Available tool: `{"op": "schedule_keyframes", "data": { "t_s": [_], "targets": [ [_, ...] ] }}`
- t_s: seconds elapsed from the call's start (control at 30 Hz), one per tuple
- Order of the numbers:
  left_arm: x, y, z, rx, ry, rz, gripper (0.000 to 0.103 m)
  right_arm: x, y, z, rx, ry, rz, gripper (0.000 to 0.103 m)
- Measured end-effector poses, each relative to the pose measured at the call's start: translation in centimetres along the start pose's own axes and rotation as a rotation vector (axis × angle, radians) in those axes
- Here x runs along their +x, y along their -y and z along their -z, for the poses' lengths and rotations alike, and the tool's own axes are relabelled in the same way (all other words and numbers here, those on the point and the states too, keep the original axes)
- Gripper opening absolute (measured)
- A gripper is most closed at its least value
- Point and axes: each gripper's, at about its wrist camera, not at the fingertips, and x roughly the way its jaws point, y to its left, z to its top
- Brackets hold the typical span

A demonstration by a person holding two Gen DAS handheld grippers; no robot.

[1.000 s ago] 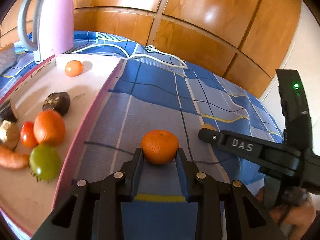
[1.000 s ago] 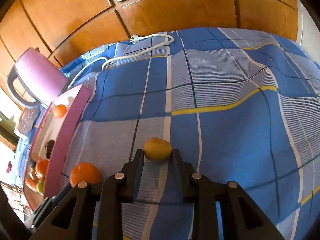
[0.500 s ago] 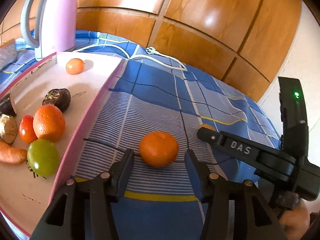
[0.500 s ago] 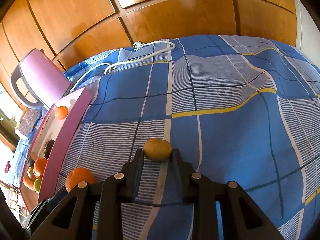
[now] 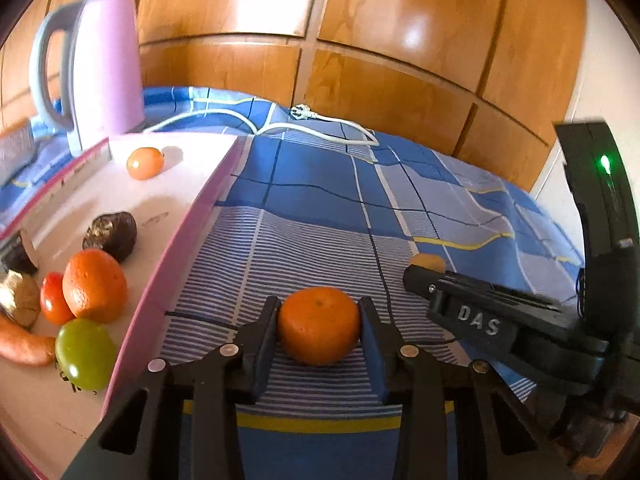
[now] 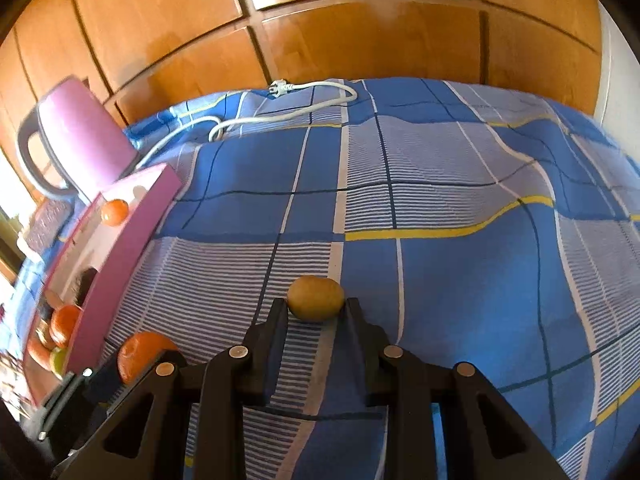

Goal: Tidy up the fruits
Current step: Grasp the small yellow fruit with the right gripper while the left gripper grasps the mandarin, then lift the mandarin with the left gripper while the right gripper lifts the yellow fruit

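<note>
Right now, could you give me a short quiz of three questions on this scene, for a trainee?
1. True or false: the left tongs grip the mandarin.
2. What do the right tongs hold? A carrot; B yellow fruit; C kettle.
3. Fill in: the green tomato lies in the pink ____.
Key: 1 true; 2 B; 3 tray.

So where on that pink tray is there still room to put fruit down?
The tray is bare in its middle stretch, between the small orange fruit at the far end and the dark fruit. The near left part is crowded: an orange, a red tomato, a green tomato and a carrot sit bunched together.
</note>
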Motion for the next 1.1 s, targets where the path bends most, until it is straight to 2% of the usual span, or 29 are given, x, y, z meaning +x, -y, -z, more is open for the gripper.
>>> {"op": "schedule_keyframes", "data": {
  "t_s": [0.43, 0.87, 1.1],
  "targets": [
    [0.3, -0.1, 0.3, -0.01, -0.016, -0.005, 0.038, -0.1, 0.0, 0.4, -0.013, 0.023, 0.01, 0.029],
    [-0.6, -0.5, 0.6, -0.031, -0.016, -0.01, 0.038, -0.4, -0.1, 0.3, -0.026, 0.01, 0.012, 0.029],
    [-1.6, -0.9, 0.6, -0.055, 0.007, -0.019, 0.038, -0.6, -0.3, 0.4, -0.032, 0.006, -0.005, 0.029]
  ]
}}
